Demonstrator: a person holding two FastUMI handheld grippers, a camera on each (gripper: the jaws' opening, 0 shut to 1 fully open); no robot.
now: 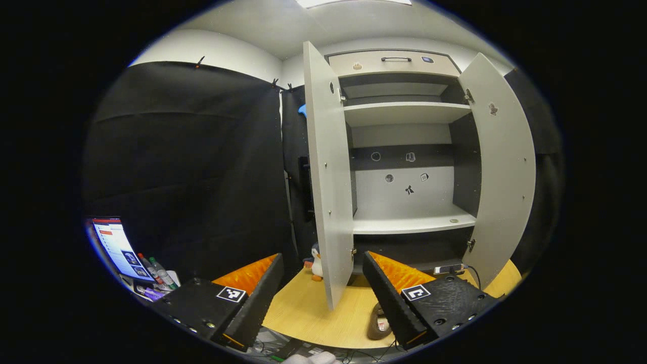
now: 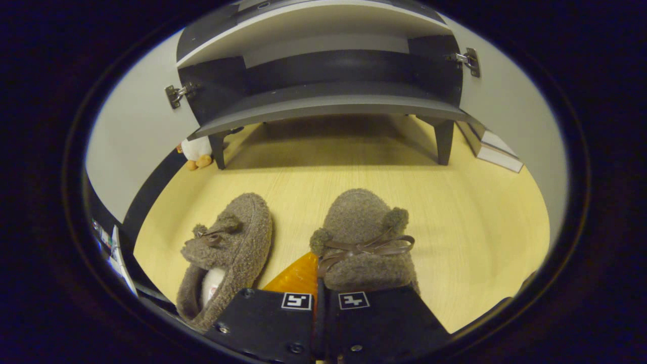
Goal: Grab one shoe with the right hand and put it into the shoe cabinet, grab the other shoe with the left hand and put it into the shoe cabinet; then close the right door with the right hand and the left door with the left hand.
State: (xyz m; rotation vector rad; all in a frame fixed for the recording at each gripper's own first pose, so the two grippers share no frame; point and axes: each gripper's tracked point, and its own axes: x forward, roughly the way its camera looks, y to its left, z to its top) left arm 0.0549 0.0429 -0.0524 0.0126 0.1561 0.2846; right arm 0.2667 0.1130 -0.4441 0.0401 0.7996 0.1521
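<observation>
- My left gripper [image 1: 319, 296]: jaws wide apart, nothing between them, raised and facing the shoe cabinet [image 1: 404, 151].
- Shoe cabinet: stands at the far edge of the bench [image 1: 303, 313]; left door [image 1: 328, 172] and right door [image 1: 503, 167] both swung open; shelves bare.
- My right gripper [image 2: 319, 283]: jaws drawn close together at the heel of the right-hand shoe [image 2: 364, 242]; I cannot tell if both press it.
- Other shoe [image 2: 227, 258]: on the bench just beside the first, toward its near-left edge.
- Penguin toy [image 1: 316, 263]: by the cabinet's left foot.
</observation>
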